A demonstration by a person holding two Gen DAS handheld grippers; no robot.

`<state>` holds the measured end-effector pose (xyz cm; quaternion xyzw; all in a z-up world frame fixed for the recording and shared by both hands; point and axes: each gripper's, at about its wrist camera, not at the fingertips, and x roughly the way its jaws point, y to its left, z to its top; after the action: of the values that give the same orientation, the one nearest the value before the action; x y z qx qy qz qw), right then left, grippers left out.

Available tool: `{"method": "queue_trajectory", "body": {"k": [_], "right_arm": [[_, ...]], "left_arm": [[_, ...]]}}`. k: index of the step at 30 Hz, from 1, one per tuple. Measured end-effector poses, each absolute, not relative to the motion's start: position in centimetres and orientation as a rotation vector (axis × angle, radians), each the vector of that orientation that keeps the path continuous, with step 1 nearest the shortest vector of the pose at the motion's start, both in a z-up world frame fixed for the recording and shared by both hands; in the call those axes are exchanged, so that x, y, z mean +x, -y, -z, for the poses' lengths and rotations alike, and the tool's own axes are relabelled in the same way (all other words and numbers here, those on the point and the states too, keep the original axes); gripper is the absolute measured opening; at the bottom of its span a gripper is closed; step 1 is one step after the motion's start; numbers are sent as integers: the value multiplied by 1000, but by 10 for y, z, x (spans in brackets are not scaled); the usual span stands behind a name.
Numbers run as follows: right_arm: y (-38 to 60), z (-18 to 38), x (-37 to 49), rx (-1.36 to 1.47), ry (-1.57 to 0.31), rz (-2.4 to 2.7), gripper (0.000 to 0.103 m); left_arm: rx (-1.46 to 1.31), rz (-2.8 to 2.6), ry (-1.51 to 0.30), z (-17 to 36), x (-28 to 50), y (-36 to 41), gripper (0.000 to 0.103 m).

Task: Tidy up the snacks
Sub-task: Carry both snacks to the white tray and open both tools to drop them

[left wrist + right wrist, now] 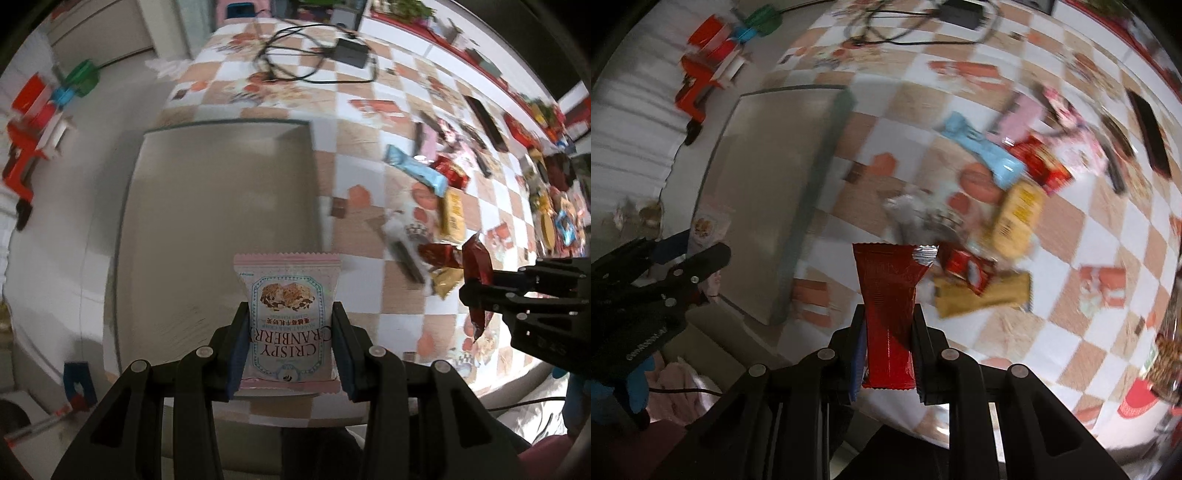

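Observation:
My left gripper [290, 314] is shut on a pink packet [288, 321] printed "Crispy Cranberry", hanging over the grey metal tray [207, 206]. In the right wrist view my right gripper [889, 314] is shut on a dark red wrapper [888, 295], above the checked tablecloth just right of the tray [768, 173]. The right gripper with its red wrapper [476, 273] also shows at the right edge of the left wrist view. The left gripper [701, 254] with the pink packet [703, 227] appears at the left of the right wrist view. A loose pile of snacks [1015, 192] lies on the cloth beyond.
A blue bar [413, 168], a yellow pack [454, 216] and red packs lie among the pile on the checked tablecloth [369, 110]. A black cable and adapter [347, 50] lie at the far end. Red and green plastic things [33, 122] stand left of the table.

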<state>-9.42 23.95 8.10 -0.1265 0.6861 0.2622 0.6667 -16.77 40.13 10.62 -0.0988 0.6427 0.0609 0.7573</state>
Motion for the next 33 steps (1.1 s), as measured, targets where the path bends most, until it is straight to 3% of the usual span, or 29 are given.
{"method": "queue_trajectory", "body": {"k": [21, 24, 26, 27, 28, 29, 31, 33], "right_arm": [[-392, -41, -109, -368, -1609, -808, 23], [-398, -34, -112, -385, -1622, -801, 23], [-400, -32, -113, -385, -1634, -799, 24], [-401, -30, -113, -384, -1639, -796, 24], [-401, -30, -113, -385, -1640, -792, 29], [-401, -30, -112, -388, -1638, -788, 50], [-399, -32, -110, -383, -1619, -782, 80], [-395, -37, -108, -372, -1605, -774, 80]], "left_arm": [[-230, -298, -1504, -60, -199, -469, 46], [-224, -293, -1508, -57, -198, -470, 53], [-219, -295, -1506, -57, -199, -469, 69], [-213, -299, -1501, -58, -199, -469, 71], [-209, -301, -1500, -58, -200, -468, 74], [-209, -300, -1500, -59, -200, -467, 76], [-212, -296, -1502, -59, -199, -467, 77], [-209, -295, -1503, -61, -197, -466, 79]]}}
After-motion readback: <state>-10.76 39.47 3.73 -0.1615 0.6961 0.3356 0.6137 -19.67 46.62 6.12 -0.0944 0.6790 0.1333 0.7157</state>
